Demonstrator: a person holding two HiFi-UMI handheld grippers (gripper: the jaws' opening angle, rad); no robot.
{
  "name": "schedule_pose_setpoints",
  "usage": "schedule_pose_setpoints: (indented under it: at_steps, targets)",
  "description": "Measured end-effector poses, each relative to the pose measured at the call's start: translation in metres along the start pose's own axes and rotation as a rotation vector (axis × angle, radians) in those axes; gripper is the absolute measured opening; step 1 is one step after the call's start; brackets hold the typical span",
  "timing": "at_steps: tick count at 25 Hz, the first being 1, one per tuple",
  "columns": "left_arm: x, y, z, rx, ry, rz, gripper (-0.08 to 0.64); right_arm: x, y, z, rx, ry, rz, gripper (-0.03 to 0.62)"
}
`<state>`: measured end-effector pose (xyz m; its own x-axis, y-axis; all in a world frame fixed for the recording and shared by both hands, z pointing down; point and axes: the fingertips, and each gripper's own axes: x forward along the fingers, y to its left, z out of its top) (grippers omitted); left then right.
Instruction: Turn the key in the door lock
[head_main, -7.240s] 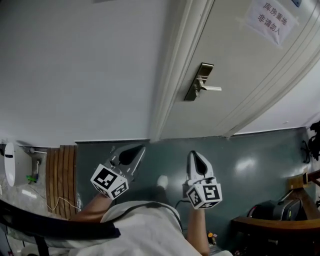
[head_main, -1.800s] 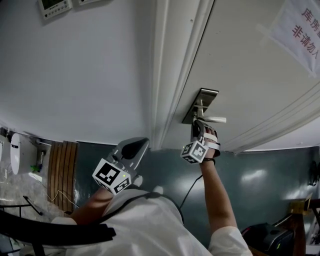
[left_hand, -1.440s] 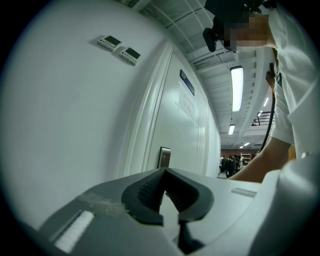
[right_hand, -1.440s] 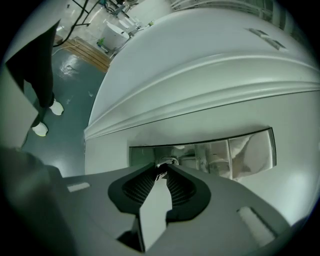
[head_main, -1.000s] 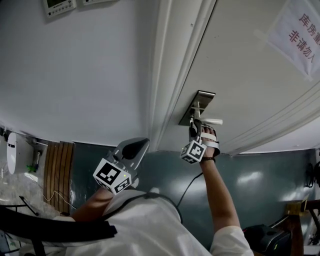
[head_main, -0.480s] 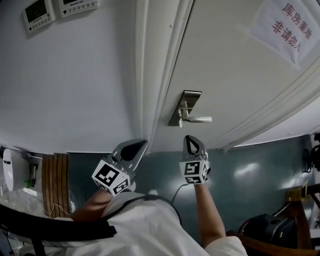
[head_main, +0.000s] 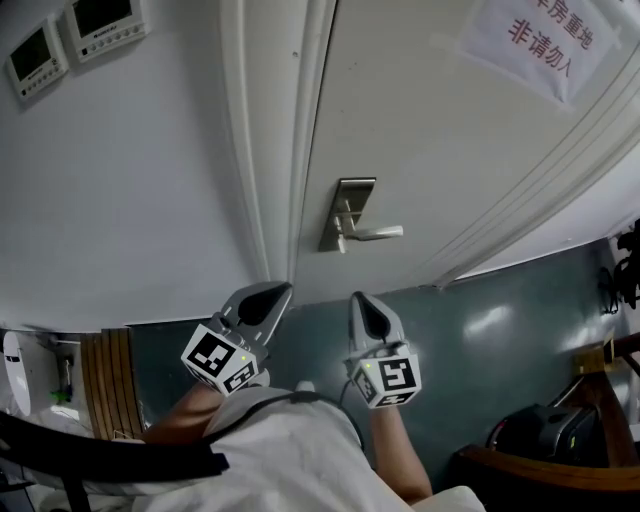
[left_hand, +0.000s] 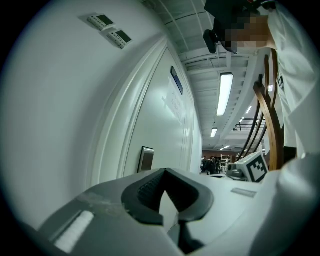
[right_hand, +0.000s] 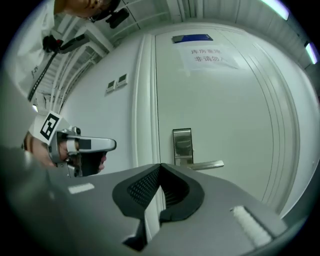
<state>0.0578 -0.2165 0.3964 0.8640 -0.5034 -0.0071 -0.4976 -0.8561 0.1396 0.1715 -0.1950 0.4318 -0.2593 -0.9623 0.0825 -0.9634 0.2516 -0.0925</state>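
- The right gripper (head_main: 360, 300) has its jaws pressed together with nothing between them. They have just been closing, and they closed on air.
- The left gripper (head_main: 268, 292) is also closed and empty. It sits low in front of the door frame (head_main: 285, 150).
- The lock plate (head_main: 347, 205) is on the door (head_main: 430, 130), close to the frame edge, with its long side upright. The lever (head_main: 378, 232) sticks out level from the plate, pointing away from the frame.
- I cannot make out the key. It is either too small to see in the head view or hidden behind the gripper's own body in the right gripper view. It most likely sits at the plate's lower end, under the lever.
- The plate lies almost straight ahead of the right gripper's tips and well apart from them. In the right gripper view it stands just above the closed jaw tips.
- The right gripper is the nearer one, because the left is further off to the frame side.
- To grip the key, the right gripper would probably need to open, go straight forward and come in below the lever.
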Motion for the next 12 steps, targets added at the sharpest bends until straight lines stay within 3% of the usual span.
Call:
schedule_pose_setpoints:
  at_steps: [12]
  targets:
    - [-0.001, -0.001, 0.004, 0.007, -0.003, -0.016, 0.006, -0.011, 0.005, 0.018, 0.044, -0.052, -0.039, 0.008]
